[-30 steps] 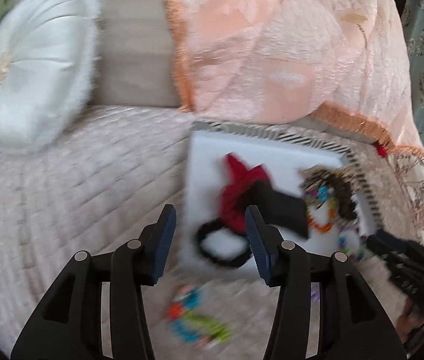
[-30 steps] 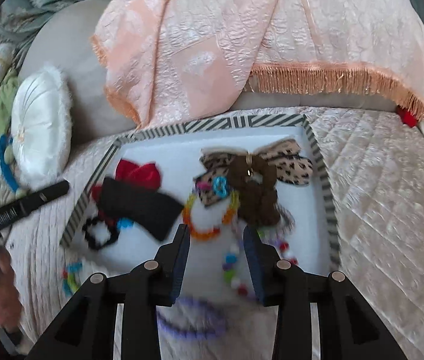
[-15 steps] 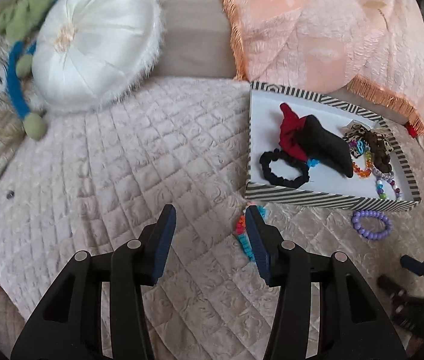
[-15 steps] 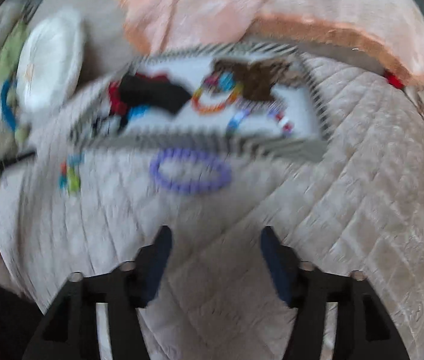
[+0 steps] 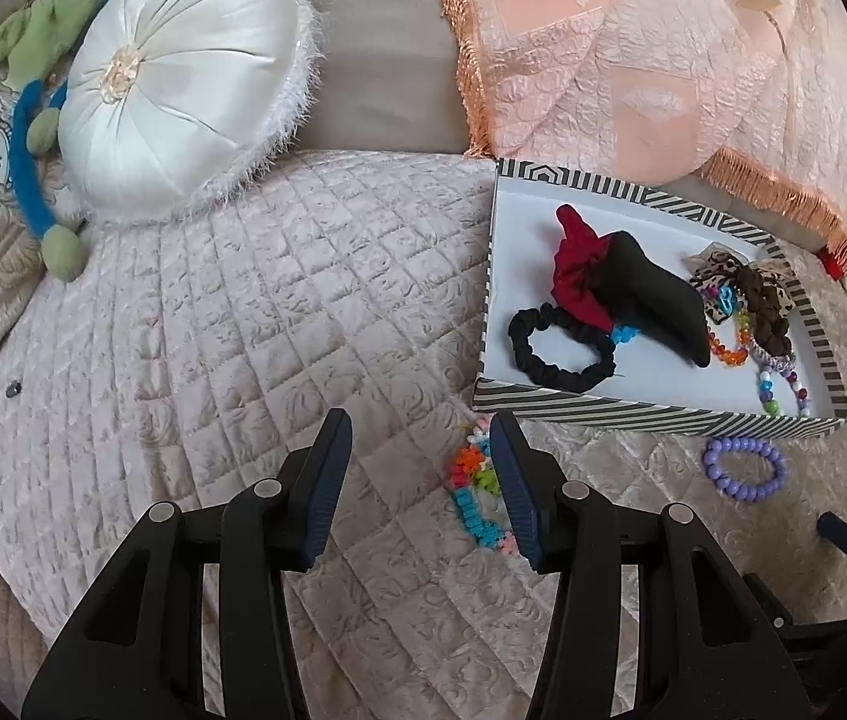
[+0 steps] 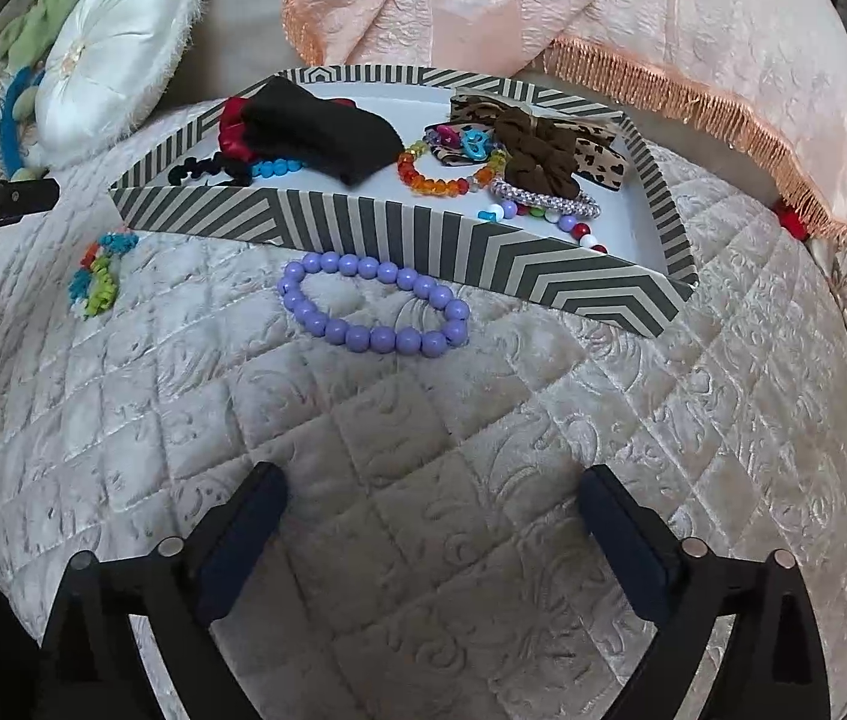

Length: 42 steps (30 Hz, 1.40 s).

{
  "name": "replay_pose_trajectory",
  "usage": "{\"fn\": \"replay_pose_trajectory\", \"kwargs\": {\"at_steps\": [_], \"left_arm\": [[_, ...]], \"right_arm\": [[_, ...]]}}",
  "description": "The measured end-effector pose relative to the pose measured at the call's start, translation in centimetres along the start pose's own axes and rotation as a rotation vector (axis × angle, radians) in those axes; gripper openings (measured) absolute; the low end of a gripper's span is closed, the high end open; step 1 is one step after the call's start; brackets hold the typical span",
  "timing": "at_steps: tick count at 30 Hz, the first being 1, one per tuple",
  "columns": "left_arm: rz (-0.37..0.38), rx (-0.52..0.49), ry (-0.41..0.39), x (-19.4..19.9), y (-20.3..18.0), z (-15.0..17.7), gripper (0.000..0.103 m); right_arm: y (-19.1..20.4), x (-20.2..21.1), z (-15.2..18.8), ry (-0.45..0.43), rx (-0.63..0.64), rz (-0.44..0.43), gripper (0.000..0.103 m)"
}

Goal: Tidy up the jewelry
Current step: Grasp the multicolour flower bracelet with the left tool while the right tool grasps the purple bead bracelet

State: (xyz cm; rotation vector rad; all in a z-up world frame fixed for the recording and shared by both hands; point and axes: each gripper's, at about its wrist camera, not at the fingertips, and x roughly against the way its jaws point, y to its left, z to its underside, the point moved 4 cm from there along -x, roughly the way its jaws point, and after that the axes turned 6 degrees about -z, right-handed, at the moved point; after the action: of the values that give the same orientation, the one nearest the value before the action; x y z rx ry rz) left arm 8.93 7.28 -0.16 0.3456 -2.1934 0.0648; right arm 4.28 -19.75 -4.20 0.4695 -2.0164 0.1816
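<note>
Lying ahead of gaping right tongs (image 6: 429, 516) purple bracelet (image 6: 372, 303), multicoloured bracelet (image 5: 474, 489) beside parted left tongs (image 5: 420, 480)

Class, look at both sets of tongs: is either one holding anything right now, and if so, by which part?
Nothing is held. The left tongs and right tongs are both open and empty; the purple bead bracelet and multicolored bracelet lie loose on the quilt.

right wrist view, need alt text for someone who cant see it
A purple bead bracelet lies on a quilted bedspread just outside a striped tray holding bracelets and hair accessories. The open right gripper is set back from it, and a multicoloured bracelet lies further left.
</note>
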Motion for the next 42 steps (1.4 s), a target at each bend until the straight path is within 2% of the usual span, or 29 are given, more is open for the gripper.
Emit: {"fn": "replay_pose_trajectory", "kwargs": {"at_steps": [6, 9, 12, 15, 17, 19, 20, 22, 25, 29, 30, 32, 33, 34, 35, 37, 40, 42], "left_arm": [[0.001, -0.003, 0.011, -0.3, 0.1, 0.0, 0.048], [0.024, 0.048, 0.032, -0.7, 1.1, -0.2, 0.048], [0.076, 0.140, 0.081, -1.9, 2.0, -0.1, 0.050], [0.131, 0.177, 0.134, -3.1, 1.3, 0.3, 0.053], [0.166, 0.170, 0.155, -3.6, 0.3, 0.4, 0.053], [0.188, 0.144, 0.155, -3.8, -1.0, 0.6, 0.056], [0.195, 0.122, 0.158, -3.8, -1.6, 0.9, 0.060], [0.189, 0.073, 0.168, -4.2, -2.5, 1.2, 0.061], [0.147, -0.002, 0.205, -5.6, -3.6, 2.2, 0.062], [0.084, -0.069, 0.142, -6.0, -4.4, 2.8, 0.067], [0.080, -0.073, 0.134, -5.9, -4.5, 2.8, 0.067], [0.089, -0.086, 0.125, -5.6, -4.7, 2.9, 0.048], [0.095, -0.099, 0.118, -5.4, -4.8, 2.8, 0.032], [0.120, -0.103, 0.118, -5.2, -4.8, 2.8, 0.017], [0.136, -0.098, 0.122, -5.1, -4.7, 2.9, 0.017], [0.166, -0.099, 0.124, -4.8, -4.7, 2.8, 0.017], [0.273, -0.091, 0.121, -3.1, -5.0, 2.9, 0.017], [0.335, -0.121, 0.078, -1.0, -6.0, 2.8, 0.017]], "right_arm": [[0.1, -0.2, -0.1, -0.002, -0.008, 0.007, 0.102], [-0.4, -0.1, -0.2, 0.002, -0.040, -0.030, 0.102], [-1.9, 0.9, -0.9, -0.063, -0.143, -0.076, 0.100], [-3.3, 1.5, -1.9, -0.120, -0.191, -0.075, 0.084], [-3.6, 0.8, -2.7, -0.113, -0.199, -0.102, 0.061], [-3.6, -0.1, -3.5, -0.109, -0.197, -0.119, 0.053], [-3.3, -0.6, -3.8, -0.111, -0.195, -0.120, 0.051], [-2.6, -1.5, -4.7, -0.111, -0.181, -0.137, 0.048], [-1.7, -2.9, -5.6, -0.089, -0.134, -0.092, 0.048], [-0.8, -4.0, -6.0, -0.064, -0.068, -0.027, 0.048], [-0.4, -4.1, -5.9, -0.065, -0.040, -0.006, 0.048], [0.1, -3.9, -5.7, -0.069, 0.001, 0.002, 0.038], [0.4, -3.9, -5.6, -0.068, 0.022, 0.001, 0.035], [0.5, -3.8, -5.4, -0.068, 0.036, -0.001, 0.028], [0.7, -3.7, -5.2, -0.065, 0.048, -0.026, 0.016], [0.8, -3.3, -4.7, -0.065, 0.053, -0.020, 0.009], [0.0, -2.3, -4.1, -0.065, -0.021, -0.069, 0.008], [-0.2, -1.0, -3.7, -0.079, -0.055, -0.104, 0.008]]}}
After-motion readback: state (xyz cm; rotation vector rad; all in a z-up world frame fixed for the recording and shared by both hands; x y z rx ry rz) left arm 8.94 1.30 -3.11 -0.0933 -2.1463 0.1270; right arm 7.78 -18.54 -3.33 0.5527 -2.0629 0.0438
